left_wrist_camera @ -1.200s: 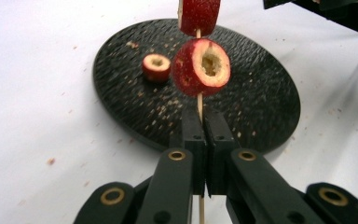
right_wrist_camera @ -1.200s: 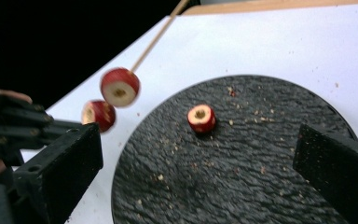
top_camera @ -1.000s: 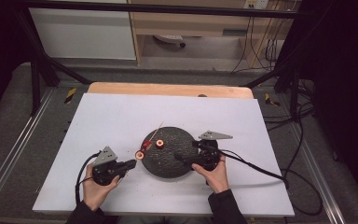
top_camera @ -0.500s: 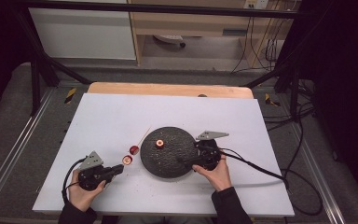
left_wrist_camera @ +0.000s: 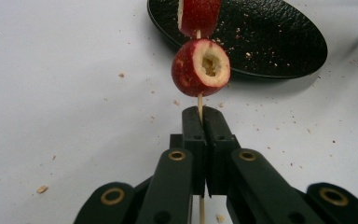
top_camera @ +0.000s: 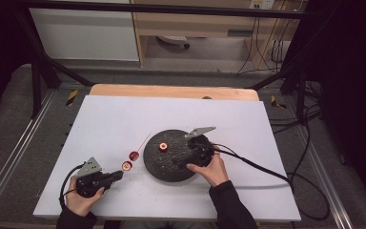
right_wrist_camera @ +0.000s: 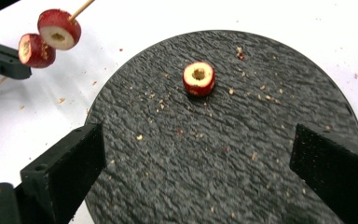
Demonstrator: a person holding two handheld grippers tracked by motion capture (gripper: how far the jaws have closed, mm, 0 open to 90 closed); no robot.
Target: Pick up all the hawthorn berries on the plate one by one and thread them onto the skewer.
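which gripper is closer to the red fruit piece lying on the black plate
Right. The right gripper hovers open over the black plate, just beside the loose fruit piece. The left gripper is off the plate toward the table's near left, shut on the skewer.

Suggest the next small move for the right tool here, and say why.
Probably ease the right tool forward and close it on the cored fruit piece lying on the black plate. Its jaws stand wide open over the plate, while the left tool is clamped on the skewer, which carries two pieces.
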